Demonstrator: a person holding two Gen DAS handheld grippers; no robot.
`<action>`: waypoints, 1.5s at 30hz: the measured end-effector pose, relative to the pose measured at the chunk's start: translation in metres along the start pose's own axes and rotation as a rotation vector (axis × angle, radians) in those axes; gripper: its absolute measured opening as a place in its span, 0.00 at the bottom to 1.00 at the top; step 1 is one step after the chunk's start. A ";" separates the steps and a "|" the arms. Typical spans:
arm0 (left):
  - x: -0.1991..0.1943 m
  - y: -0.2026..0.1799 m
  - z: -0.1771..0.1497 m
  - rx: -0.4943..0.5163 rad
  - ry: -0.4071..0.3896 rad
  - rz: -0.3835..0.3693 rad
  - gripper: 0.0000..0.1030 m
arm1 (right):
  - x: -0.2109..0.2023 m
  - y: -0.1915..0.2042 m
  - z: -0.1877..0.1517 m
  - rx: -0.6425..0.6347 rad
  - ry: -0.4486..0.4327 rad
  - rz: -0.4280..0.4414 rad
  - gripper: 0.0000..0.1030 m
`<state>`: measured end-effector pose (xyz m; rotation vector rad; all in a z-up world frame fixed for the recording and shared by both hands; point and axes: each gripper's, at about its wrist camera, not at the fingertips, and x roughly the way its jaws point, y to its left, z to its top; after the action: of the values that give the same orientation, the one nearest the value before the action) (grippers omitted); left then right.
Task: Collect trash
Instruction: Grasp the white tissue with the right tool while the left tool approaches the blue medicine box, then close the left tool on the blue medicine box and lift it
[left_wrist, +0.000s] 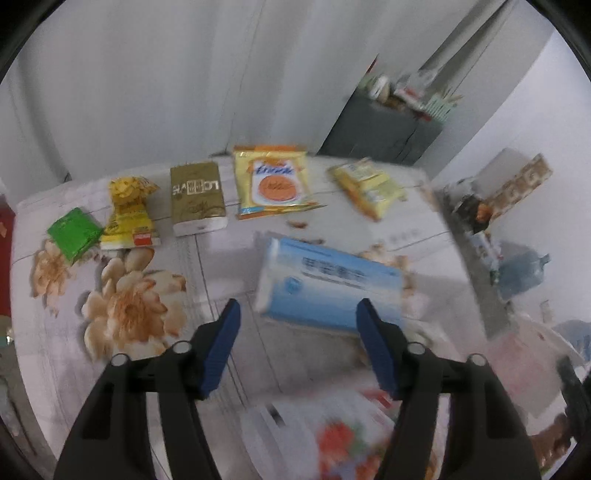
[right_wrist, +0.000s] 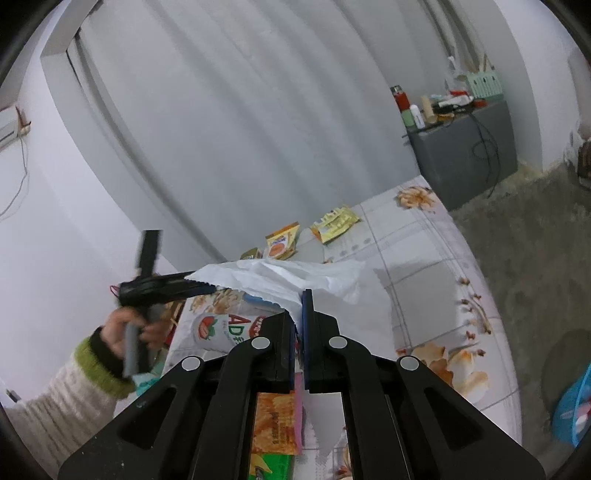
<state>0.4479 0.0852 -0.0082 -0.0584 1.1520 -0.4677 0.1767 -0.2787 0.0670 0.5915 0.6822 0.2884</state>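
Note:
My left gripper (left_wrist: 299, 306) is open above the flowered table (left_wrist: 229, 266), with a blue tissue pack (left_wrist: 332, 284) just beyond its tips and untouched. Behind it lie a green packet (left_wrist: 74, 234), a crumpled yellow wrapper (left_wrist: 129, 214), a gold box (left_wrist: 197, 197), an orange snack bag (left_wrist: 275, 181) and a yellow wrapper (left_wrist: 365, 188). My right gripper (right_wrist: 300, 306) is shut on the rim of a white plastic bag (right_wrist: 280, 277), which holds a bottle (right_wrist: 218, 328) and a chip packet (right_wrist: 275, 421). In the right wrist view, a person's hand (right_wrist: 125, 332) holds the left gripper (right_wrist: 201, 286) at the bag's far side.
A grey cabinet (right_wrist: 465, 155) crowded with bottles stands past the table's far end. A water jug (left_wrist: 524, 273) and clutter sit on the floor to the right. A white curtain runs behind the table. Bare concrete floor (right_wrist: 524, 229) lies right of the table.

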 end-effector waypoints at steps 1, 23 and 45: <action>0.010 0.005 0.006 -0.012 0.021 0.011 0.56 | 0.001 -0.002 0.000 0.005 0.002 0.001 0.02; 0.053 0.023 0.029 0.016 0.095 0.046 0.20 | 0.009 -0.013 -0.005 0.028 0.023 0.005 0.02; 0.018 0.015 0.038 0.057 -0.019 0.099 0.02 | 0.000 -0.004 -0.003 0.018 -0.012 0.031 0.01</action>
<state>0.4926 0.0841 -0.0125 0.0432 1.1173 -0.4113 0.1752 -0.2809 0.0631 0.6204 0.6654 0.3076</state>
